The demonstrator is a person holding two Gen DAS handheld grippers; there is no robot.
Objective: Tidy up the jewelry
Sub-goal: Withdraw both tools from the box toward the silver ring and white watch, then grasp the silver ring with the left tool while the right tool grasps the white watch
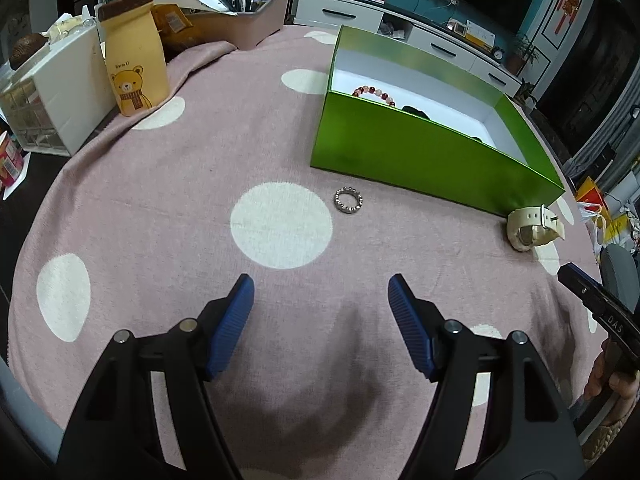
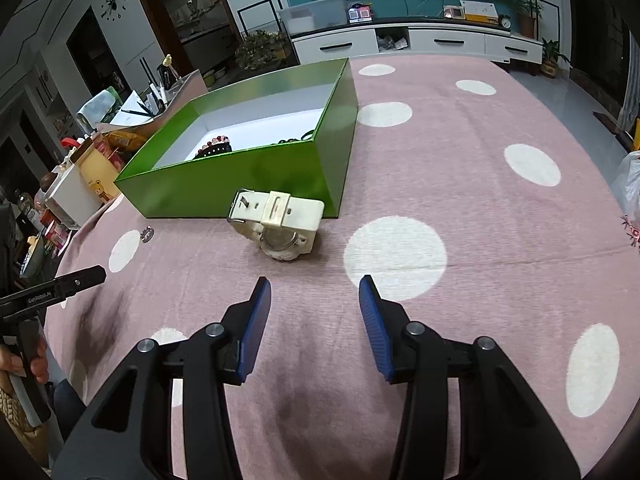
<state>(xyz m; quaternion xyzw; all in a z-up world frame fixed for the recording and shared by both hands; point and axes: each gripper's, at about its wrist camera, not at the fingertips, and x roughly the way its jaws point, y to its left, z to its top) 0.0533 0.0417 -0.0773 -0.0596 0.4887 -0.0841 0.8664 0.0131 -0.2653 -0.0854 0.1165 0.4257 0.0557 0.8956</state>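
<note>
A green box [image 1: 420, 152] with a white inside stands on the pink dotted cloth; it also shows in the right wrist view [image 2: 248, 176]. A red bead bracelet [image 1: 374, 93] and dark pieces lie inside it. A small silver ring [image 1: 348, 200] lies on the cloth just in front of the box, ahead of my open, empty left gripper [image 1: 320, 284]. A cream watch [image 2: 280, 224] lies by the box's near corner, just ahead of my open, empty right gripper [image 2: 315, 285]. The watch also shows in the left wrist view [image 1: 534, 229], the ring in the right wrist view [image 2: 147, 235].
A yellow bear-print bag [image 1: 134, 64], a white drawer unit [image 1: 52, 92] and a beige organiser with pens [image 1: 248, 20] stand at the table's far left. A white plastic bag [image 2: 630, 188] lies at the right edge. The cloth [image 2: 480, 208] spreads to the right of the box.
</note>
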